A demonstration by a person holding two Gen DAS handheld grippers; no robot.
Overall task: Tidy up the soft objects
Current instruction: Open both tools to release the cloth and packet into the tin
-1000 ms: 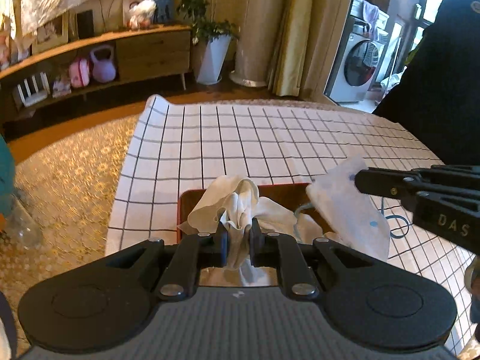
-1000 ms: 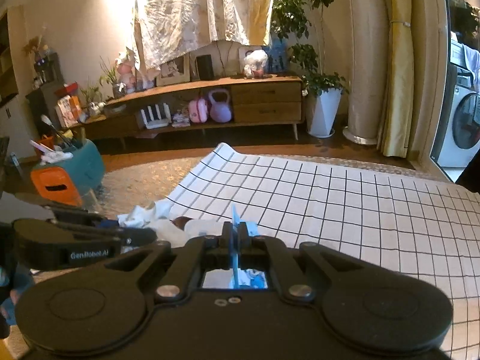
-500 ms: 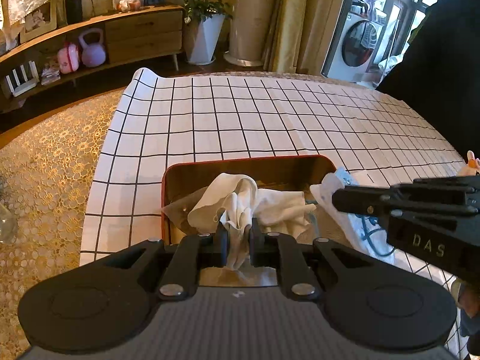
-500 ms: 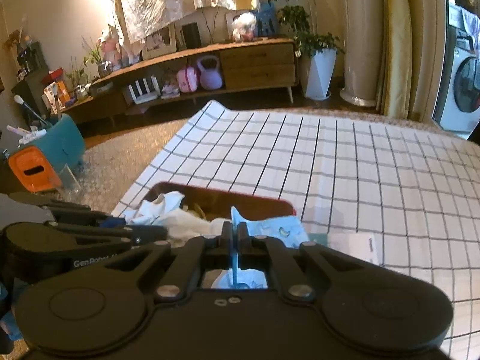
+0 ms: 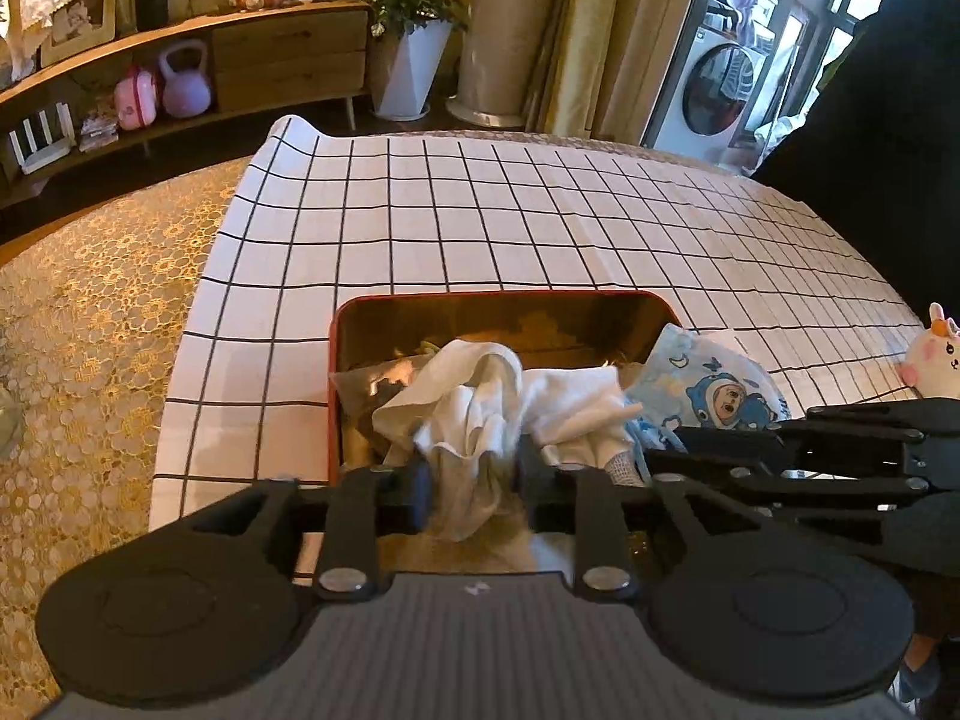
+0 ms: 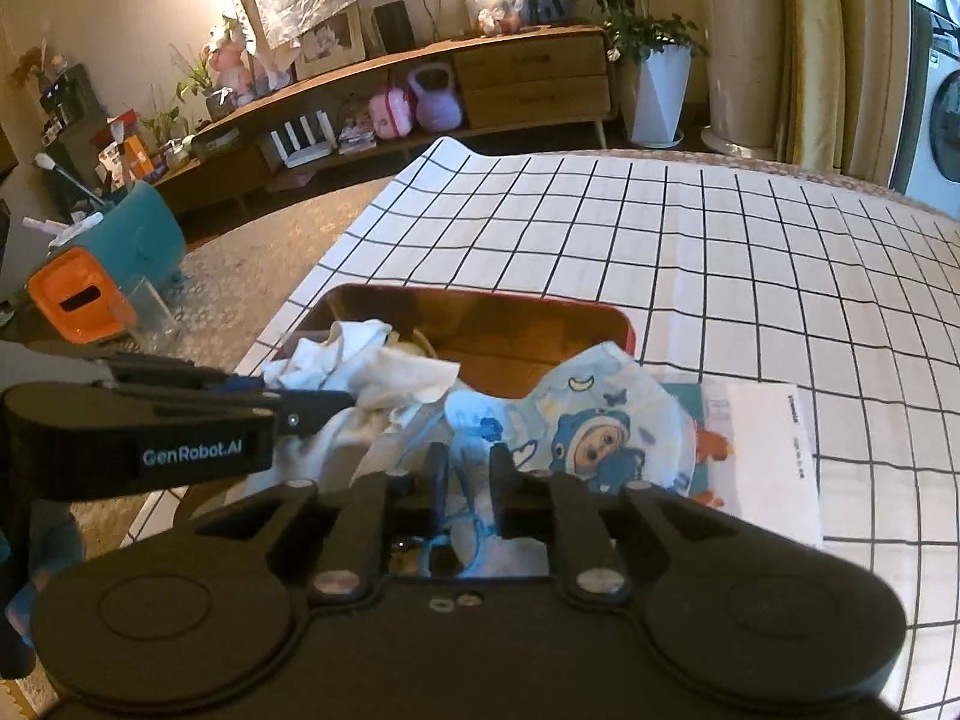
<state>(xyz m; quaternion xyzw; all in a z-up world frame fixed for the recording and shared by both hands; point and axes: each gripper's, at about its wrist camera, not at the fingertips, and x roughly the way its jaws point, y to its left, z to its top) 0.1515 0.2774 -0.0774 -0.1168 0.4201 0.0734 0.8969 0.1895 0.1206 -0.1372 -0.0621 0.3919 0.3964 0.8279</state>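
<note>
A table is covered by a white black-gridded tablecloth (image 5: pixel 480 228), with gold lace at its left edge. A wooden sideboard (image 6: pixel 456 84), a potted plant (image 6: pixel 654 60) and a washing machine (image 5: pixel 714 90) are seen behind. A red-rimmed box (image 5: pixel 498 300) is set near the table's near edge. The left gripper (image 5: pixel 474 489) has just been opening; the white cloth (image 5: pixel 480 402) hangs loosely between its parted jaws, over the box. The right gripper (image 6: pixel 465 483) has likewise just been opening, slightly; the blue cartoon-print cloth (image 6: pixel 600 420) lies between its jaws, draped over the box's right rim. A plush toy (image 5: pixel 936 360) sits at the right edge.
</note>
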